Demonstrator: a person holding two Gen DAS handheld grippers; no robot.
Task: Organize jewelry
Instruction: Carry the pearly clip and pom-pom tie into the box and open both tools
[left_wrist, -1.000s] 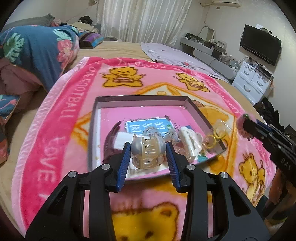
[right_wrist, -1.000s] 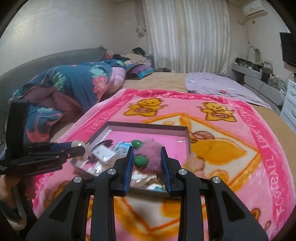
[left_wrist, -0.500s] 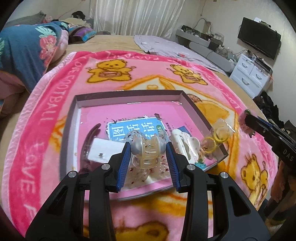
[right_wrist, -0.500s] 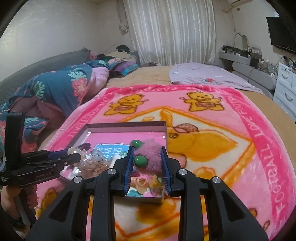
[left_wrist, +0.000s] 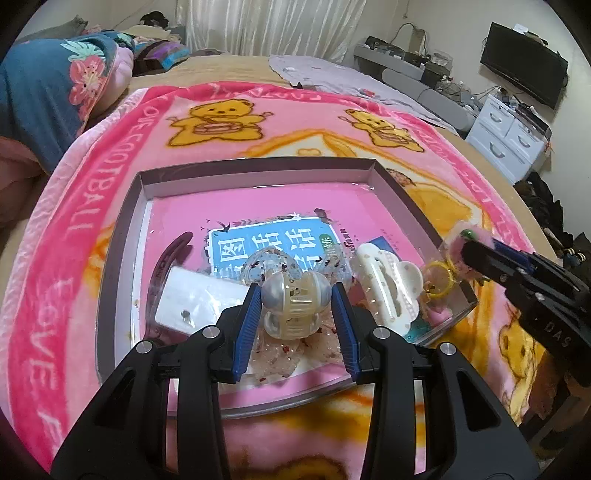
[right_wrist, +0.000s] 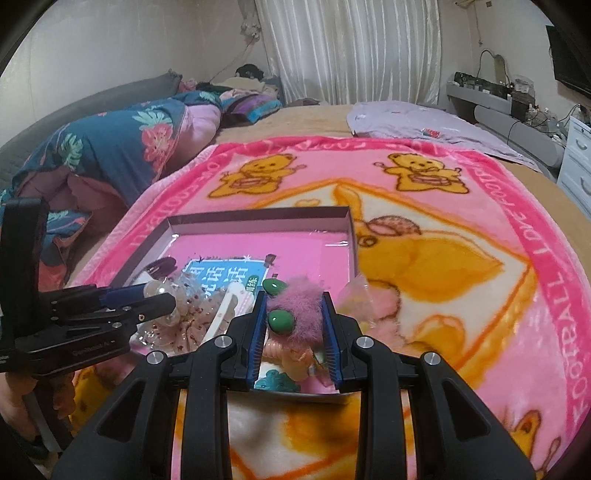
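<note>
My left gripper (left_wrist: 295, 295) is shut on a pearly cream hair claw (left_wrist: 295, 302), held just above the near part of the shallow grey tray (left_wrist: 258, 166). My right gripper (right_wrist: 295, 314) is shut on a pink fuzzy hair clip with green stones (right_wrist: 295, 306), over the tray's near right corner. The tray (right_wrist: 258, 218) holds a blue printed card (left_wrist: 269, 240), a white hair claw (left_wrist: 388, 280), a glittery clear bow (left_wrist: 273, 262), a dark purple headband (left_wrist: 166, 258), a white card (left_wrist: 192, 299) and yellow rings (left_wrist: 439, 280). The right gripper also shows in the left wrist view (left_wrist: 476, 254).
The tray lies on a pink teddy-bear blanket (left_wrist: 92, 206) spread on a bed. A blue floral duvet (right_wrist: 110, 147) is heaped at the far left. A lilac cloth (right_wrist: 424, 125) lies at the far right. White drawers (left_wrist: 506, 136) and a TV (left_wrist: 524, 70) stand beyond the bed.
Both grippers have moved forward and down toward the tray, still holding their clips. The right gripper now sits over the tray's near right corner.
</note>
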